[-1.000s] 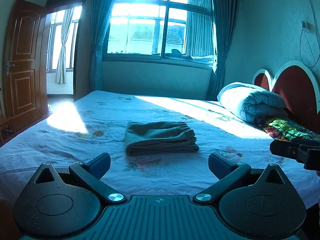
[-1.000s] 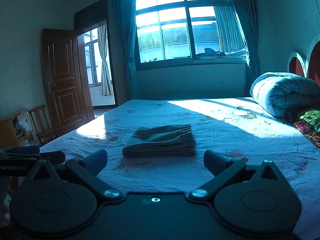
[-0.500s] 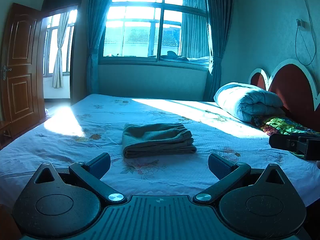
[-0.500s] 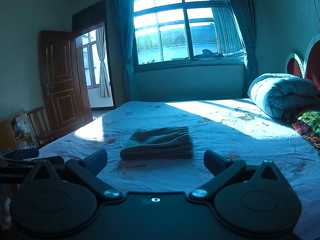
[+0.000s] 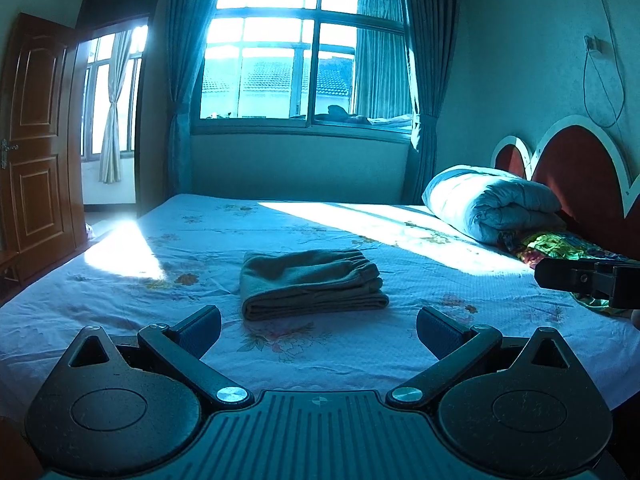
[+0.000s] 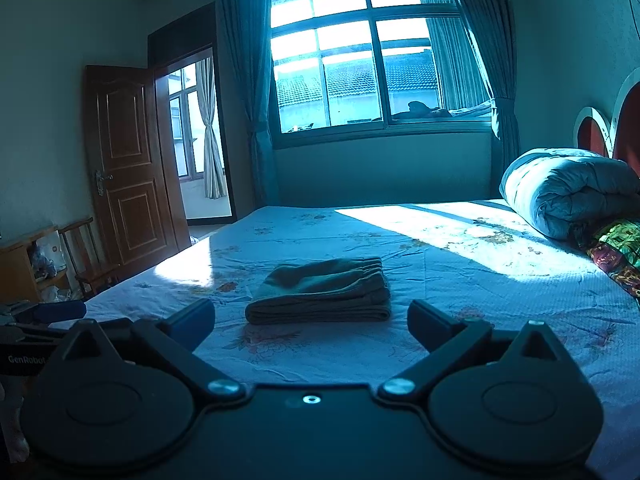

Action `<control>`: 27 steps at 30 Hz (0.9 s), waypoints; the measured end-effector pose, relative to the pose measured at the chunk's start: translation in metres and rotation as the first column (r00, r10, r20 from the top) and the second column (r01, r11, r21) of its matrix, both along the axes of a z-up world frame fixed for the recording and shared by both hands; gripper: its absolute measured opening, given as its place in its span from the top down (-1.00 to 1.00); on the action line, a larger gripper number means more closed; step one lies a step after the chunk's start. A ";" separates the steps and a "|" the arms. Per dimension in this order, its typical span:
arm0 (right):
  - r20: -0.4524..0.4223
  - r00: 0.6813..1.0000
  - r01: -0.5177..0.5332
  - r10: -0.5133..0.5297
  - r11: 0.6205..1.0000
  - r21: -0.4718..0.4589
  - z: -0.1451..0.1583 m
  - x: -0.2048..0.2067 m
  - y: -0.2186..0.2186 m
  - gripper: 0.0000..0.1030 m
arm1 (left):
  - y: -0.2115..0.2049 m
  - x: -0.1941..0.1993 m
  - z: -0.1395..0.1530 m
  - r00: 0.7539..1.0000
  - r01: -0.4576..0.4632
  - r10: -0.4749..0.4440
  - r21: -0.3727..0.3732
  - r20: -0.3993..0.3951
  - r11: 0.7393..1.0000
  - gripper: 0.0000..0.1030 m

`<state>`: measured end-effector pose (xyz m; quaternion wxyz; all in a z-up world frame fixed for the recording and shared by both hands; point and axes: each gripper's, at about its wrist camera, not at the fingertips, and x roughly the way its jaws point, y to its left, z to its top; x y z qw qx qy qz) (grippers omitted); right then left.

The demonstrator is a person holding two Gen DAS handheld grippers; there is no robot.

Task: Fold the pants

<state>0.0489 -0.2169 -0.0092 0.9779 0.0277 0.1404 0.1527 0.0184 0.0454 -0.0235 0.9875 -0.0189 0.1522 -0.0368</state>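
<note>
Soft grey-green cloth pants (image 5: 310, 284), already folded into a bundle, sit mid-bed (image 5: 400, 344); light, floppy stuff, best pinched at the thick folded edge. Both hand-held grippers (image 5: 318, 330) (image 6: 310, 326) are held wide open, empty.

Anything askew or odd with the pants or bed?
Nothing stands out. The pants lie in a compact folded stack on the bed, edges roughly even. Both the left gripper and right gripper are open, clear of them.

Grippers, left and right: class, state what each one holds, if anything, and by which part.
Nothing is held. The left gripper and right gripper are both open and empty; the folded pants lie untouched on the bed.
</note>
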 end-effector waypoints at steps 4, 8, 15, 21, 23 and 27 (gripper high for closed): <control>0.000 1.000 0.001 -0.001 1.000 0.000 0.000 0.000 -0.001 -0.88 | 0.000 -0.001 0.000 1.000 0.001 -0.001 0.001 0.004 1.000 -1.00; 0.003 1.000 0.003 -0.003 1.000 0.002 0.001 -0.001 0.000 -0.88 | -0.002 -0.001 0.000 1.000 -0.001 0.001 0.021 0.009 1.000 -1.00; 0.004 1.000 0.003 -0.003 1.000 0.002 0.001 -0.001 0.001 -0.88 | -0.002 -0.002 0.000 1.000 0.003 -0.003 0.014 0.015 1.000 -1.00; 0.002 1.000 0.004 -0.004 1.000 0.002 0.001 -0.002 0.002 -0.88 | -0.002 -0.003 0.001 1.000 0.005 -0.005 0.012 0.017 1.000 -1.00; 0.002 1.000 0.004 -0.004 1.000 0.002 0.002 -0.002 0.002 -0.88 | -0.003 -0.004 0.001 1.000 0.005 -0.006 0.013 0.020 1.000 -1.00; 0.001 1.000 0.004 -0.004 1.000 0.002 0.002 -0.003 0.002 -0.88 | -0.003 -0.004 0.000 1.000 0.008 -0.008 0.016 0.019 1.000 -1.00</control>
